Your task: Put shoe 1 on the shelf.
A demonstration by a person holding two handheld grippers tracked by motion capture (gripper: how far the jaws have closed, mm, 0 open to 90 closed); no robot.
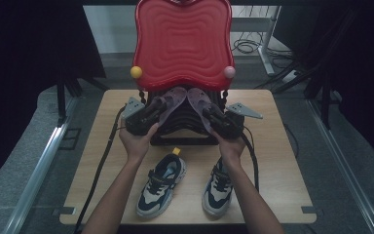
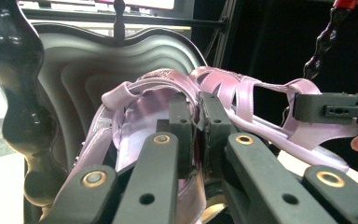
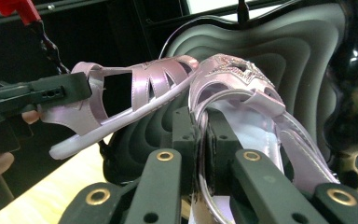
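Lilac plastic, glossy and cut into straps, made up the two sandals being handled at the far middle of the desk point(image 1: 282, 161), where a small rack stood with a red top shelf point(image 1: 182, 44) over a dark ribbed lower shelf point(image 1: 182, 127). The left gripper point(image 1: 148, 113) had its jaws pressed together on the heel rim of the left sandal point(image 1: 170, 103), and the right gripper point(image 1: 218, 120) pinched the heel rim of the right sandal point(image 1: 198, 101) the same way; in each gripper view the two black jaws stood almost touching with the thin lilac rim between them. Both sandals lay toes-inward over the lower shelf, their toes touching or nearly so, heels tilted out toward the hands. Whether the soles already rested on the ribbed surface could not be told. The step in hand looked like setting the pair on that lower shelf, close to done. The next move probably called for easing both down until they sat flat, then spreading the jaws and drawing back without dragging the straps. Near the front edge of the desk, a pair of dark sneakers point(image 1: 161, 185) stood side by side, well apart from the grippers, likely next in line.
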